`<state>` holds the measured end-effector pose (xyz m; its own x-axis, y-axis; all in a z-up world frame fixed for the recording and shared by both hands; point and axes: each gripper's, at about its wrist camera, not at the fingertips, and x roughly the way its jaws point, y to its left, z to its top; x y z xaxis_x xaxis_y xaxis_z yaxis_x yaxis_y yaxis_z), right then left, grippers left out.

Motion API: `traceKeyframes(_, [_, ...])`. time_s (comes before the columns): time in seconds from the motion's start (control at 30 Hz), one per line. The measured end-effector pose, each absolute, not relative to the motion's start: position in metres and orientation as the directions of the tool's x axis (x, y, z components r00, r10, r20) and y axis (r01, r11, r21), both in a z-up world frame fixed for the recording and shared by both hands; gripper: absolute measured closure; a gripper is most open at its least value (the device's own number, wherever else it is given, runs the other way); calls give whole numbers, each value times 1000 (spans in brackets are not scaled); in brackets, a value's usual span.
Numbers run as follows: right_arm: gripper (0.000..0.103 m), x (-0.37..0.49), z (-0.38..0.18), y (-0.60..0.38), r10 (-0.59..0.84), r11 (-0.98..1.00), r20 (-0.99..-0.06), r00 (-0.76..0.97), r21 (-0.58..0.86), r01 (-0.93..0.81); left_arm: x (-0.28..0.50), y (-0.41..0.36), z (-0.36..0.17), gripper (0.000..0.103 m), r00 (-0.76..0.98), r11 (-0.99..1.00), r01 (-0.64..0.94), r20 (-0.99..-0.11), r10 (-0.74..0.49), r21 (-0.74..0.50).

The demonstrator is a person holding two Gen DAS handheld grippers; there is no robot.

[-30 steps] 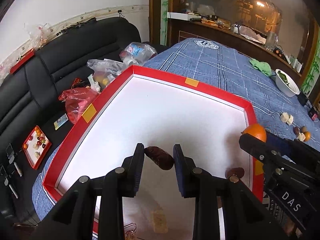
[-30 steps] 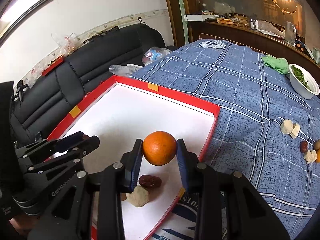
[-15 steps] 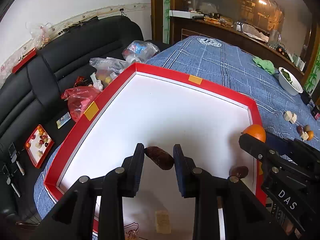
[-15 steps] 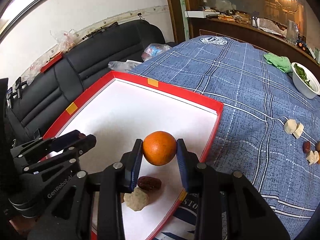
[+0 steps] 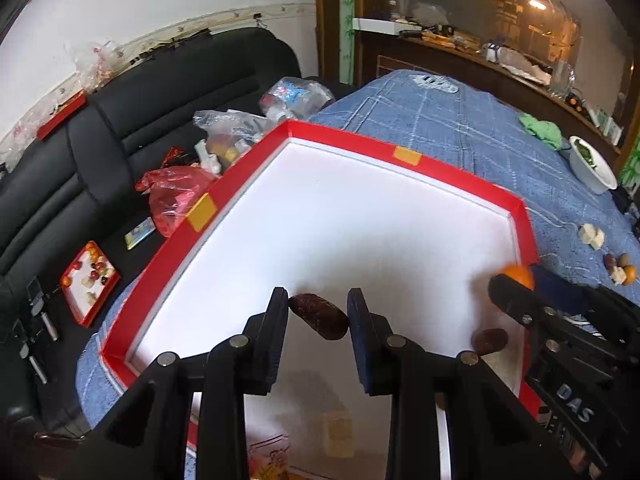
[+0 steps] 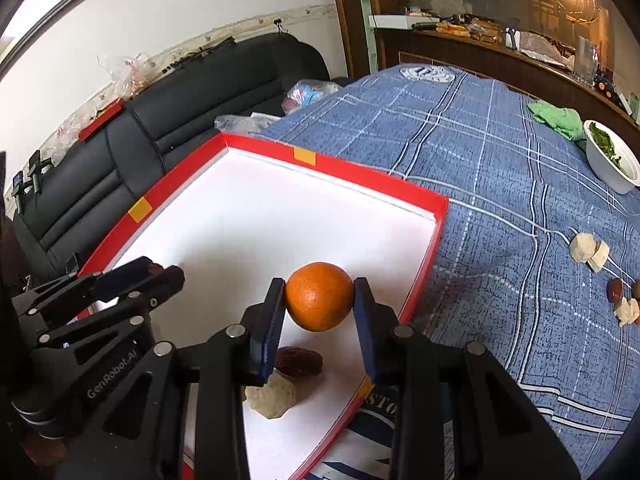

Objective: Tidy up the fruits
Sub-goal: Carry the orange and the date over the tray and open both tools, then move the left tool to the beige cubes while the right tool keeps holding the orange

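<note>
Oranges (image 6: 319, 302): two; dates (image 5: 319, 317): perhaps four.

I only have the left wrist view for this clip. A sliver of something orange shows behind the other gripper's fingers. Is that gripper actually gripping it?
Observer: Yes. The right gripper is shut on a whole orange, with a pad pressed on each side.
Operator: Is anything lying under it?
Observer: A pale lump sits on the floor of the red tray, right beside a dark date.
</note>
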<state>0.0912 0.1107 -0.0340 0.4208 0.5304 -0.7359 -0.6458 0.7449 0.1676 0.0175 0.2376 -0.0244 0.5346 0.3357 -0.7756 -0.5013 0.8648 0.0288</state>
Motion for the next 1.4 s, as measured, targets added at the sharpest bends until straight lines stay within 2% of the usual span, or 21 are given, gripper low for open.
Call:
traceKeyframes(0.07, [66, 91, -35, 110, 524, 749, -740, 423, 164, -642, 16, 238, -23, 69, 535, 863, -505, -774, 338, 28])
traceKeyframes(0.13, [59, 90, -34, 108, 526, 750, -735, 428, 164, -641, 14, 237, -22, 49, 537, 858, -513, -770, 344, 25])
traceKeyframes(0.2, [58, 88, -31, 104, 532, 749, -730, 430, 168, -641, 12, 235, -18, 42, 547, 856, -516, -759, 353, 26])
traceKeyframes(0.43, [50, 77, -13, 79, 549, 757, -693, 467, 176, -629, 7, 213, -1, 31, 613, 873, -488, -715, 335, -10])
traceKeyframes(0.7, [49, 71, -4, -14, 527, 820, -656, 540, 226, -525, 32, 141, 6, 30, 696, 958, -285, -693, 187, -27])
traceKeyframes(1.03, [50, 141, -32, -185, 265, 964, -713, 649, 216, -156, 85, 58, -11, 30, 680, 994, -105, -731, 57, -20])
traceKeyframes(1.17, [50, 175, -38, -205, 288, 953, -719, 633, 279, -118, 106, 46, -15, 30, 675, 996, -89, -736, 42, -24])
traceKeyframes(1.37, [50, 211, -47, -184, 280, 958, -737, 615, 253, -133, 143, 29, -19, 30, 678, 997, -50, -735, -10, -59])
traceKeyframes(1.4, [54, 215, -53, -183, 293, 954, -752, 591, 266, -136, 150, 23, -21, 30, 682, 998, -36, -731, -14, -53])
